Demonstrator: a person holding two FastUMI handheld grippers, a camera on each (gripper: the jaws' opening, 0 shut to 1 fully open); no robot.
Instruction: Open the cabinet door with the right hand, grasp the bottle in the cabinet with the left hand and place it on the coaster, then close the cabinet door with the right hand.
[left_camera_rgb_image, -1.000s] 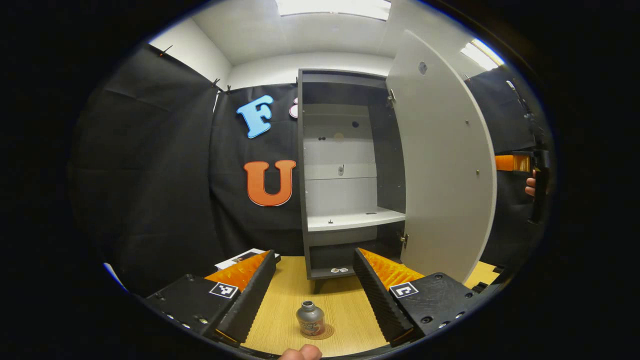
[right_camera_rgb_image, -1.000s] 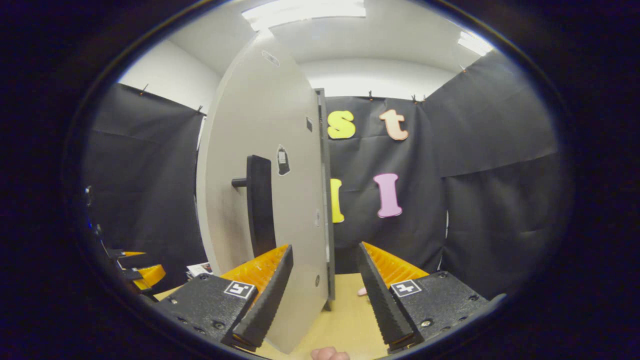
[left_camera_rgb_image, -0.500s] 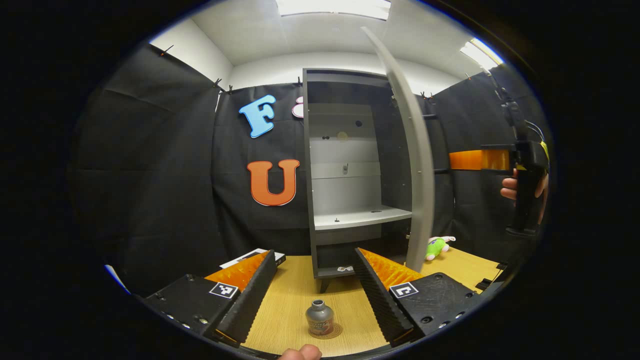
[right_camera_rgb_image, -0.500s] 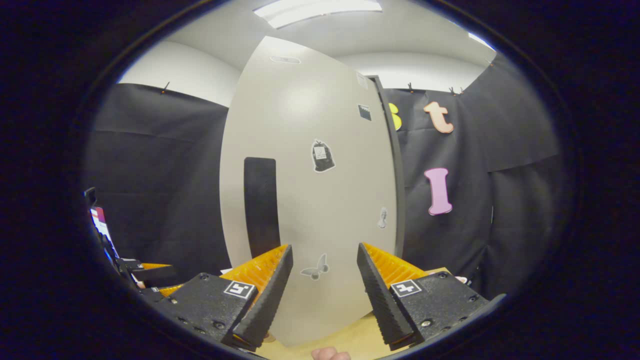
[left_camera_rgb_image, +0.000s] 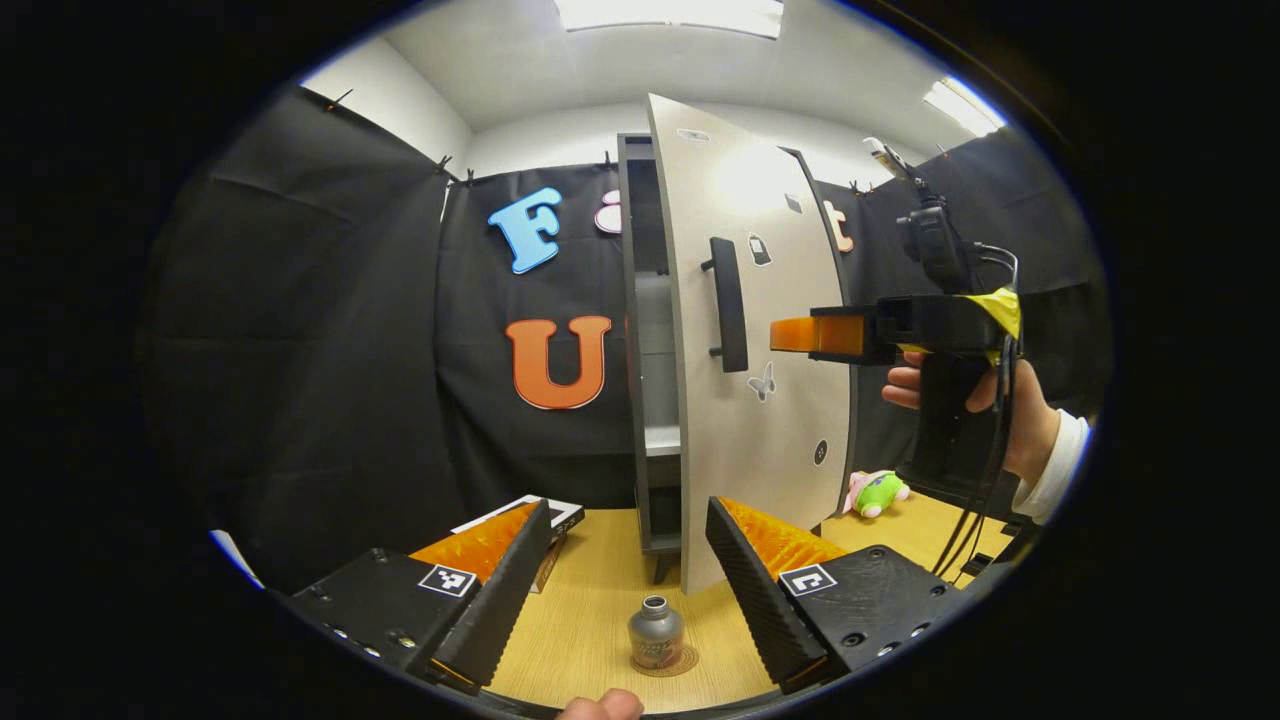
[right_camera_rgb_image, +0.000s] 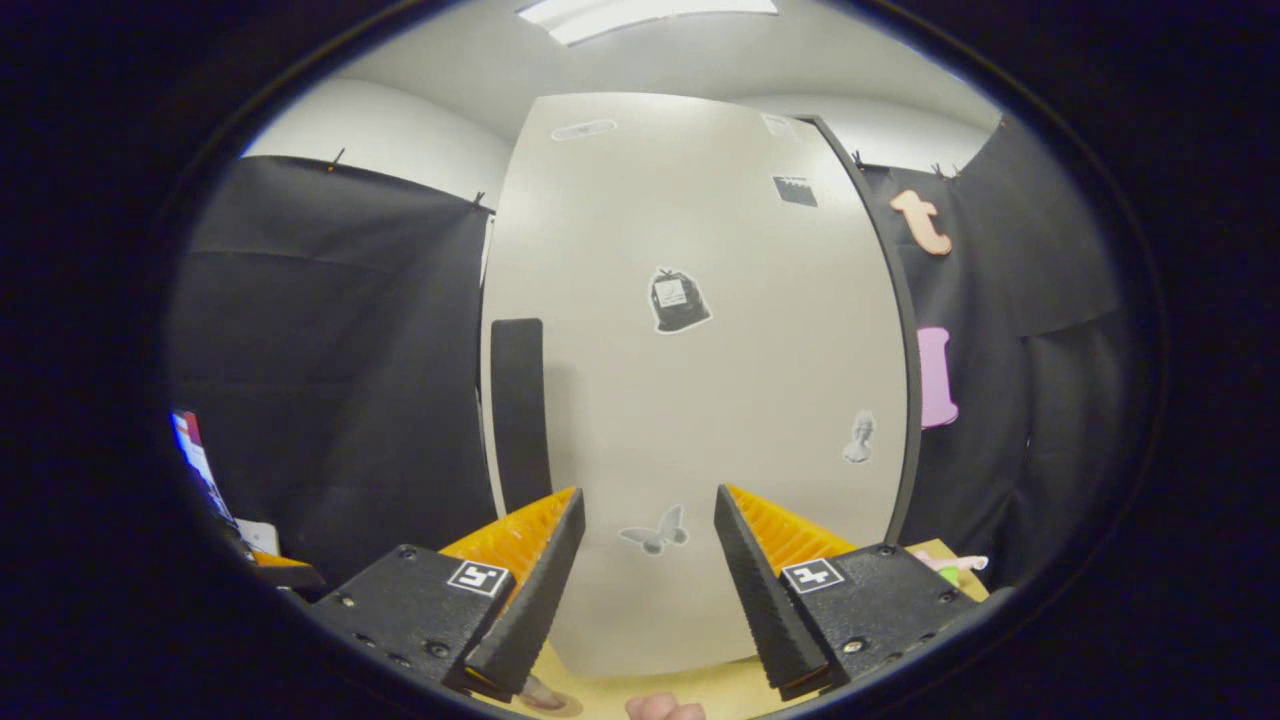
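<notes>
The bottle (left_camera_rgb_image: 655, 632) stands on its coaster (left_camera_rgb_image: 681, 662); the door (right_camera_rgb_image: 700, 380) is nearly shut. Both hand-held grippers, left (left_camera_rgb_image: 625, 590) and right (right_camera_rgb_image: 640, 590), gape empty.

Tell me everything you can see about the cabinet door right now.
The cabinet door is a tall, pale grey panel, smooth like laminate, hinged on its right edge and partly ajar. A black vertical bar handle sits near its free edge; small stickers, including a butterfly, dot its front. The right tongs reach its face, contact unclear.

cabinet door (left_camera_rgb_image: 750, 330) hides cabinet interior | door stickers (right_camera_rgb_image: 678, 300) too small
</notes>
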